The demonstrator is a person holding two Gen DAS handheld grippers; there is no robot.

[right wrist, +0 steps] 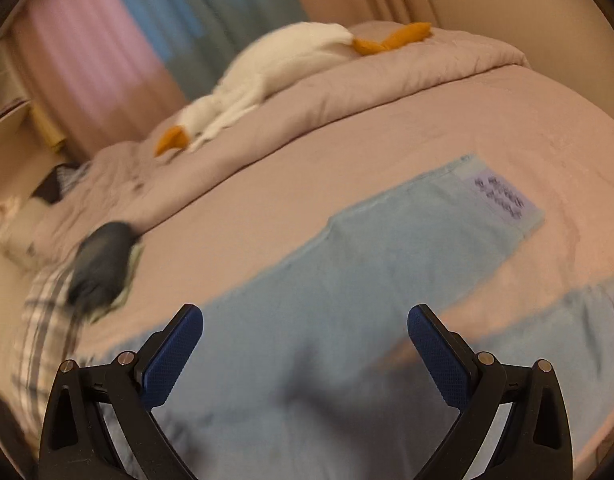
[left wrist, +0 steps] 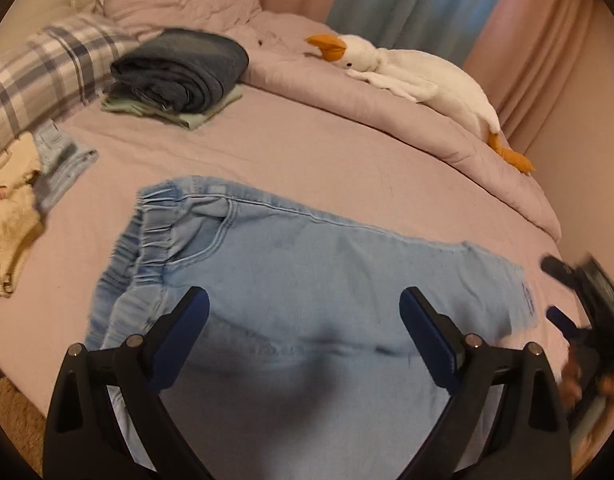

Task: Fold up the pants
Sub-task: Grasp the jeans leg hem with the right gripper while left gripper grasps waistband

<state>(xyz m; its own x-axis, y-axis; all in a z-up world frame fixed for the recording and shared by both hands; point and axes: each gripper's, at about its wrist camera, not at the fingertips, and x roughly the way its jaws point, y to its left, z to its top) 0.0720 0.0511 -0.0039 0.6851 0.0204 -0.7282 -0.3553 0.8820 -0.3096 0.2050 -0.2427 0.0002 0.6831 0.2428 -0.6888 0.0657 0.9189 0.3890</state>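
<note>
Light blue denim pants (left wrist: 307, 264) lie flat on the pink bed sheet (left wrist: 307, 152), elastic waistband to the left, leg ends to the right. My left gripper (left wrist: 303, 300) is open and empty, hovering over the seat of the pants. In the right wrist view the pants (right wrist: 347, 280) show two legs spread apart, each with a white label near the hem. My right gripper (right wrist: 305, 320) is open and empty above the legs. It also shows at the right edge of the left wrist view (left wrist: 563, 292), blurred.
A stack of folded dark jeans on a green garment (left wrist: 183, 72) sits at the back left by a plaid pillow (left wrist: 47, 72). More clothes (left wrist: 23, 192) lie at the left. A white plush goose (left wrist: 407, 68) rests on the rolled duvet. Curtains hang behind.
</note>
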